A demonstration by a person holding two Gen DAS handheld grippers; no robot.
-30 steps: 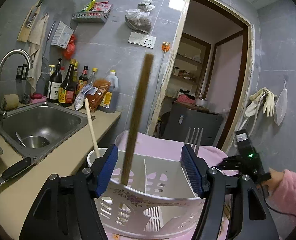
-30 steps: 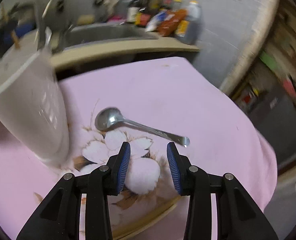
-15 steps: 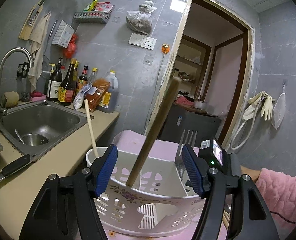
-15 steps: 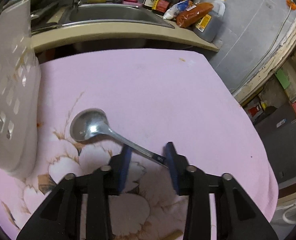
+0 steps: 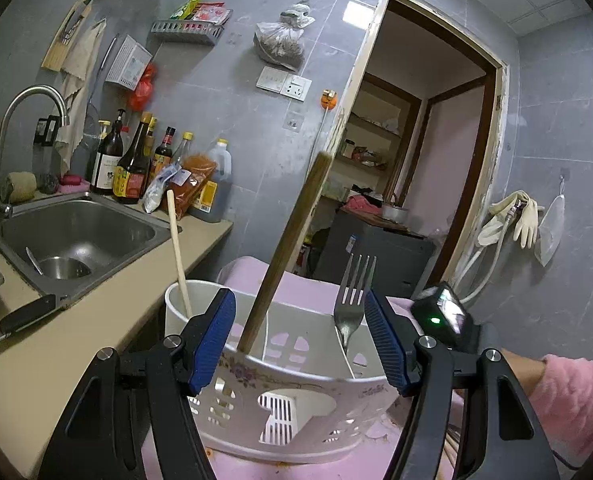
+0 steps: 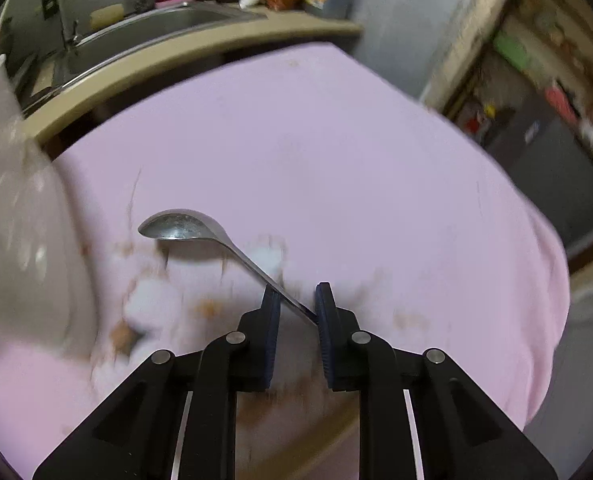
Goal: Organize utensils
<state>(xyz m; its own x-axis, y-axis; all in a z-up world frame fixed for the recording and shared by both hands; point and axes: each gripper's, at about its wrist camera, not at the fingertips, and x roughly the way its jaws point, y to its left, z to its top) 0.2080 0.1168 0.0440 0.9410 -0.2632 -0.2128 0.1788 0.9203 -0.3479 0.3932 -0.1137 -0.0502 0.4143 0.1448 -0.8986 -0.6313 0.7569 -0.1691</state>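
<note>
The shiny steel spoon (image 6: pixel 184 227) is clamped by its handle in the right gripper (image 6: pixel 296 304), lifted at frame centre above the pink flowered cloth (image 6: pixel 336 152). The left gripper (image 5: pixel 299 344) is held wide apart around the white perforated plastic utensil basket (image 5: pixel 296 400), lower centre.

Grey tiled wall (image 5: pixel 236 120), steel sink (image 5: pixel 76 232), open doorway (image 5: pixel 424 152)

- Steel sink (image 5: pixel 76 236) set in the tan bench (image 5: pixel 96 320); curved faucet (image 5: pixel 24 112) at its left rim.
- Sauce bottles (image 5: pixel 132 160) and an oil jug (image 5: pixel 216 184) stand together behind the sink.
- Knife (image 5: pixel 20 316) lies on the bench edge.
- Rubber gloves (image 5: pixel 516 216) hang on the right wall.
- Pink floral cloth (image 6: pixel 336 160) covers the table.
</note>
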